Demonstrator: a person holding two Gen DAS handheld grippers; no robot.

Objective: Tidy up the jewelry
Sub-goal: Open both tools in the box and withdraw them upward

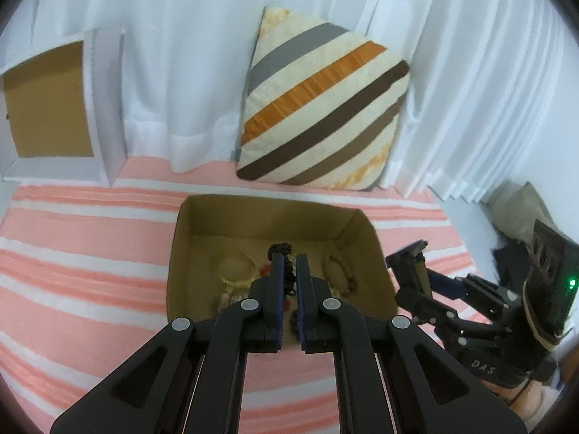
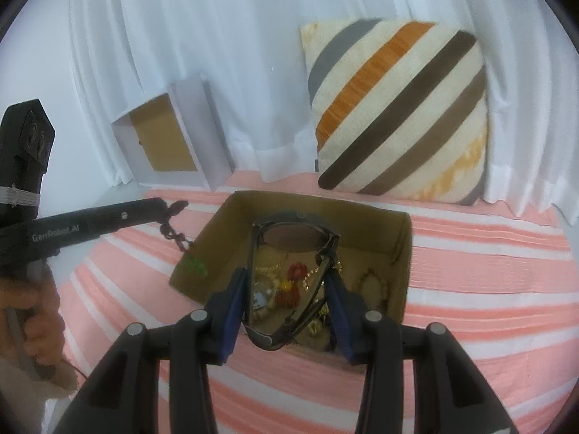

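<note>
An open cardboard box (image 1: 253, 204) (image 2: 405, 246) lies on the pink-and-white striped bedspread, with red beads (image 2: 295, 271), gold pieces and bangles in it. My left gripper (image 1: 288, 258) (image 2: 163, 204) is shut on a dark beaded necklace (image 1: 280, 247) (image 2: 170, 231). The necklace hangs beside the box's left wall, with a green pendant (image 2: 191, 264) at its end. My right gripper (image 2: 286, 276) (image 1: 409, 256) is above the box's near edge, and its pads clamp a pair of dark sunglasses (image 2: 293, 237) from both sides.
A striped pillow (image 1: 325, 108) (image 2: 398, 108) leans on the white curtain behind the box. At the back left stands a white case (image 1: 50, 108) (image 2: 170, 137), open, with a brown inside. A hand (image 2: 32, 311) holds the left gripper's handle. Dark clutter (image 1: 514, 253) lies off the bed's right edge.
</note>
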